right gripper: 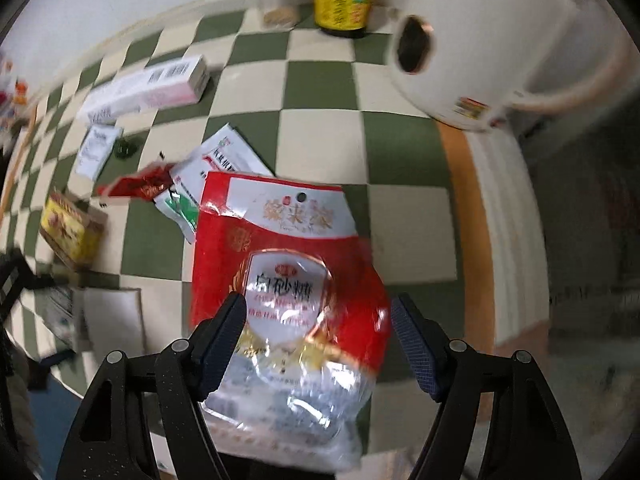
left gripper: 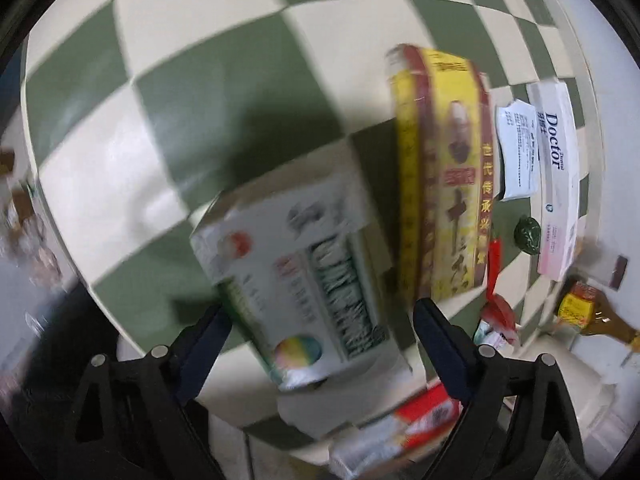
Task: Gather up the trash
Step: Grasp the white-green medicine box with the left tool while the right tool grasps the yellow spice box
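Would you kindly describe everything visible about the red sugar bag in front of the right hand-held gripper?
The red sugar bag is a glossy plastic pouch, red at the top with a white band and a punched hang hole, a white shield label with Chinese characters in the middle, and a clear, crinkled lower part. It looks slack and rumpled, lying on the green-and-cream checkered cloth. Its top edge overlaps a white printed packet. Its lower part sits between the open fingers of the right hand-held gripper; contact is unclear through the blur.

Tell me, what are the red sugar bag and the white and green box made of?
The red sugar bag looks like thin glossy plastic: it crinkles, shines, and has a see-through bottom. The white and green box looks like printed cardboard, with flat faces and folded edges.
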Tool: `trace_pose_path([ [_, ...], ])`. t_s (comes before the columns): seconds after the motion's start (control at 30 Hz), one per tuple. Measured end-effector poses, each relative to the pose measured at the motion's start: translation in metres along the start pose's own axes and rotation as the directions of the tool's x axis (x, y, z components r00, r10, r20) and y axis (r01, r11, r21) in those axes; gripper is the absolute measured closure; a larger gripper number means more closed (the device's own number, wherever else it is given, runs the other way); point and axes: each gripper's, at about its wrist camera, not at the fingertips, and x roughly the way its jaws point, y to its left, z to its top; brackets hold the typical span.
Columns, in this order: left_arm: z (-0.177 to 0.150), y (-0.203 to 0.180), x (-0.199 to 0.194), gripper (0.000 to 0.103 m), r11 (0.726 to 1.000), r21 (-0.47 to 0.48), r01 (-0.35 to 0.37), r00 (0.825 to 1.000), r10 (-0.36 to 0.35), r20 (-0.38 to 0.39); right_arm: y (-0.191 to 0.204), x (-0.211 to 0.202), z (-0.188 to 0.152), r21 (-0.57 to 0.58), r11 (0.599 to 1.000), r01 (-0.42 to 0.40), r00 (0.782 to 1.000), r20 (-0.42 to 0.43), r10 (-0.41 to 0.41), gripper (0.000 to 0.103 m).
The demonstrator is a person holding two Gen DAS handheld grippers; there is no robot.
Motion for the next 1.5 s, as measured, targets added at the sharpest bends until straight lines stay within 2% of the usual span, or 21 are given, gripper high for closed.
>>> trace_pose_path([
  [0.03,-0.001,-0.005,-0.003,0.019,0.999,0.038,-0.014,1.000,0.013,0.022,0.003,0.000,0.003,-0.020,1.000,-0.006,1.000,-0.005,0.006,0.026],
  [0.07,-0.002,-0.012,-0.009,0.030,0.994,0.106,-0.020,0.999,0.015,0.049,0.007,0.001,0.006,-0.038,0.999,-0.014,1.000,-0.007,0.014,0.026],
  [0.1,-0.003,-0.016,-0.013,0.033,0.986,0.157,-0.049,0.997,0.039,0.068,0.012,-0.001,0.010,-0.060,0.998,-0.029,1.000,-0.008,0.029,0.026],
  [0.17,-0.002,-0.023,-0.026,0.033,0.940,0.299,-0.165,0.982,0.128,0.140,0.025,-0.007,0.019,-0.095,0.994,-0.062,0.998,-0.007,0.062,0.026],
  [0.2,-0.002,-0.024,-0.032,0.033,0.912,0.347,-0.221,0.970,0.167,0.178,0.036,-0.012,0.025,-0.122,0.989,-0.085,0.996,0.000,0.086,0.026],
  [0.27,0.001,-0.021,-0.047,0.034,0.847,0.405,-0.344,0.929,0.244,0.279,0.061,-0.020,0.035,-0.184,0.976,-0.119,0.992,0.007,0.123,0.026],
  [0.33,0.007,-0.015,-0.059,0.034,0.795,0.441,-0.416,0.897,0.279,0.342,0.097,-0.027,0.044,-0.271,0.946,-0.178,0.983,-0.010,0.182,0.026],
  [0.37,0.011,-0.011,-0.064,0.034,0.781,0.447,-0.436,0.886,0.288,0.362,0.116,-0.028,0.047,-0.315,0.927,-0.203,0.978,-0.022,0.206,0.026],
  [0.43,0.022,-0.002,-0.067,0.030,0.789,0.452,-0.415,0.899,0.278,0.339,0.155,-0.027,0.053,-0.399,0.890,-0.223,0.973,-0.036,0.228,0.026],
  [0.47,0.029,0.005,-0.067,0.030,0.817,0.437,-0.376,0.917,0.262,0.300,0.174,-0.024,0.054,-0.441,0.868,-0.229,0.971,-0.042,0.235,0.026],
  [0.57,0.043,0.024,-0.063,0.035,0.889,0.351,-0.293,0.949,0.225,0.222,0.233,-0.004,0.061,-0.531,0.809,-0.250,0.967,-0.090,0.240,0.026],
  [0.6,0.043,0.028,-0.069,0.036,0.905,0.321,-0.280,0.946,0.203,0.253,0.242,0.001,0.062,-0.566,0.786,-0.248,0.963,-0.058,0.262,0.026],
  [0.73,0.041,0.025,-0.069,0.037,0.891,0.324,-0.318,0.927,0.219,0.306,0.279,0.030,0.060,-0.641,0.736,-0.217,0.974,-0.092,0.208,0.026],
  [0.8,0.035,0.028,-0.076,0.037,0.866,0.339,-0.368,0.903,0.246,0.353,0.289,0.045,0.057,-0.657,0.735,-0.169,0.985,-0.083,0.152,0.026],
  [0.87,0.030,0.025,-0.084,0.037,0.826,0.351,-0.441,0.862,0.280,0.423,0.293,0.050,0.052,-0.673,0.729,-0.124,0.991,-0.053,0.120,0.030],
  [0.97,0.018,0.024,-0.098,0.037,0.788,0.367,-0.494,0.819,0.279,0.502,0.291,0.046,0.046,-0.638,0.759,-0.129,0.989,-0.029,0.144,0.032],
  [1.1,0.004,0.039,-0.107,0.037,0.756,0.406,-0.513,0.784,0.221,0.580,0.283,0.030,0.027,-0.568,0.813,-0.126,0.988,0.004,0.157,0.034],
  [1.23,-0.015,0.069,-0.116,0.037,0.726,0.477,-0.496,0.774,0.120,0.622,0.276,0.002,-0.006,-0.482,0.869,-0.114,0.984,0.065,0.165,0.035],
  [1.3,0.001,0.086,-0.117,0.037,0.713,0.519,-0.471,0.780,0.062,0.623,0.267,-0.016,-0.024,-0.419,0.899,-0.129,0.979,0.090,0.182,0.036],
  [1.4,-0.006,0.117,-0.132,0.037,0.679,0.590,-0.437,0.786,-0.032,0.617,0.255,-0.043,-0.058,-0.328,0.932,-0.153,0.970,0.131,0.206,0.037],
  [1.5,-0.031,0.135,-0.141,0.037,0.630,0.646,-0.432,0.786,-0.090,0.612,0.245,-0.068,-0.105,-0.215,0.955,-0.202,0.956,0.169,0.241,0.037],
])
